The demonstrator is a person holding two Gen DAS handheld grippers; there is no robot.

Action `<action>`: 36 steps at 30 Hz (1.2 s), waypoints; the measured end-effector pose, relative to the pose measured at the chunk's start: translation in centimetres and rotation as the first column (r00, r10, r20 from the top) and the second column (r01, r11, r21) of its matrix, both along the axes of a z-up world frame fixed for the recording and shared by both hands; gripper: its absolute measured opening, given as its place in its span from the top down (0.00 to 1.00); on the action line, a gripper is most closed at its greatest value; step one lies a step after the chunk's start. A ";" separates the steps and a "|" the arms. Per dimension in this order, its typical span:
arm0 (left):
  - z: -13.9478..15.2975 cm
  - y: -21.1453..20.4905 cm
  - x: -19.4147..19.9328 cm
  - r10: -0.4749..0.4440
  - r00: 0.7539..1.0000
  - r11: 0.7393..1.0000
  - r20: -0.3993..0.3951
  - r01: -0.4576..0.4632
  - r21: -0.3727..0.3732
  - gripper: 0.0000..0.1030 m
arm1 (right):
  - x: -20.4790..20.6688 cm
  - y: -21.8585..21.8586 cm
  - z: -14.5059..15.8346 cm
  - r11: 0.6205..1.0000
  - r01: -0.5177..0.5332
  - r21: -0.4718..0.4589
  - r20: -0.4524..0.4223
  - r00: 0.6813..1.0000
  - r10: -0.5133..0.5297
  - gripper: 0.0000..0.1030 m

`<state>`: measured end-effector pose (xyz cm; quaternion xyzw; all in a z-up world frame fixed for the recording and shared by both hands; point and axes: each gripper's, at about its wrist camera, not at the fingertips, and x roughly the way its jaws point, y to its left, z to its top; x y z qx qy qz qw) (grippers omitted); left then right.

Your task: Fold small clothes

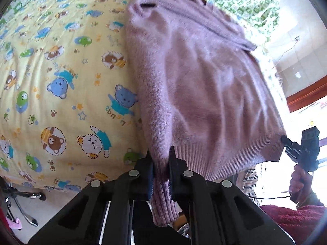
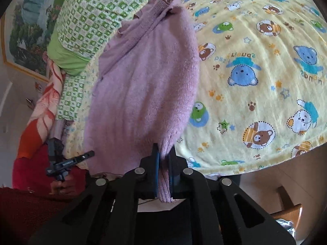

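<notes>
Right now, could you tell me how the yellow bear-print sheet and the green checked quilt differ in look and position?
The yellow bear-print sheet carries scattered cartoon bears, stars and paw prints; the green checked quilt has a regular grid of small green squares. The sheet lies flat beside and under the lilac sweater; the quilt sits bunched beyond the sweater's collar end. Both are bedding touching the sweater.

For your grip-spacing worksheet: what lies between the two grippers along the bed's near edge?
The sweater's ribbed hem spans from the left gripper to the right gripper, each shut on a corner. The left wrist view shows it.
</notes>
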<state>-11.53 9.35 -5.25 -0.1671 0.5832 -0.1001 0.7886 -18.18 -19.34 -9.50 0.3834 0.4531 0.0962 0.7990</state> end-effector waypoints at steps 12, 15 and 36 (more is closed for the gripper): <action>9.7 1.8 4.7 0.086 0.972 0.992 0.219 -0.062 -0.113 0.91 | 2.5 -1.9 7.7 0.973 0.021 0.231 0.265 0.961 -0.084 0.92; 10.8 1.6 7.5 0.108 0.961 0.990 0.256 -0.080 -0.115 0.91 | 4.8 -2.2 9.0 0.972 0.005 0.234 0.307 0.949 -0.079 0.92; 7.8 2.9 33.2 0.240 0.940 0.971 0.245 -0.230 -0.069 0.91 | 28.0 -8.8 7.8 0.958 0.238 0.161 0.242 0.931 -0.272 0.92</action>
